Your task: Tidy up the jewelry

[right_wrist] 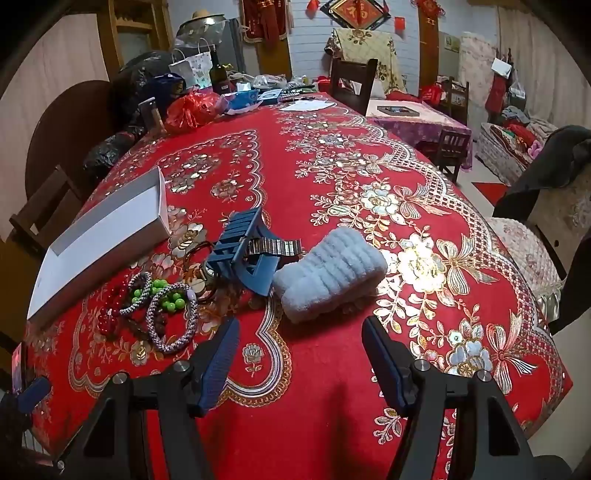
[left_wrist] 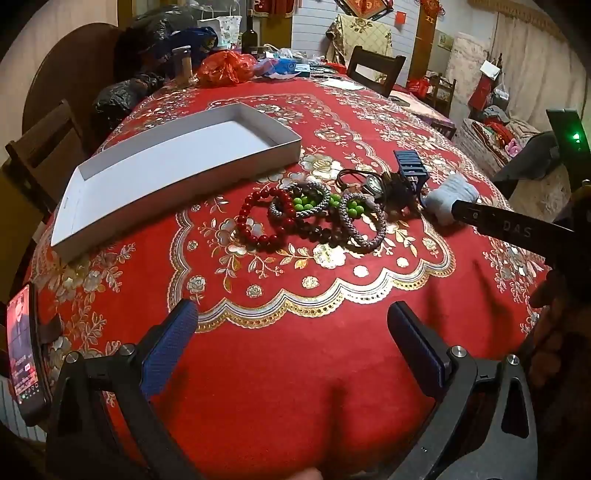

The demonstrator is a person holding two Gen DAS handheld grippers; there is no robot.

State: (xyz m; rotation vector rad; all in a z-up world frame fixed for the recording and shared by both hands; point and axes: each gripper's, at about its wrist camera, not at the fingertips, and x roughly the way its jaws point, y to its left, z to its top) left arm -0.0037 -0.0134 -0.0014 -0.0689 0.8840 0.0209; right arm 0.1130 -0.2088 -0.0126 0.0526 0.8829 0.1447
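A heap of jewelry lies on the red tablecloth: a red bead bracelet (left_wrist: 258, 221), grey braided bangles (left_wrist: 364, 225), green beads (left_wrist: 306, 202), a watch (left_wrist: 373, 184) and a blue hair claw (left_wrist: 409, 168). An empty white box (left_wrist: 177, 166) lies left of it. My left gripper (left_wrist: 291, 332) is open and empty, well short of the heap. My right gripper (right_wrist: 299, 339) is open and empty, just in front of a pale blue fluffy scrunchie (right_wrist: 328, 273). The right view also shows the claw (right_wrist: 243, 247), the bangles (right_wrist: 173, 317), the box (right_wrist: 99, 236).
Bags, a bottle (left_wrist: 249, 35) and papers crowd the table's far end. A phone (left_wrist: 24, 350) is at the near left edge. Chairs (right_wrist: 352, 83) stand around the table. The right gripper's body (left_wrist: 517, 229) reaches in from the right in the left view.
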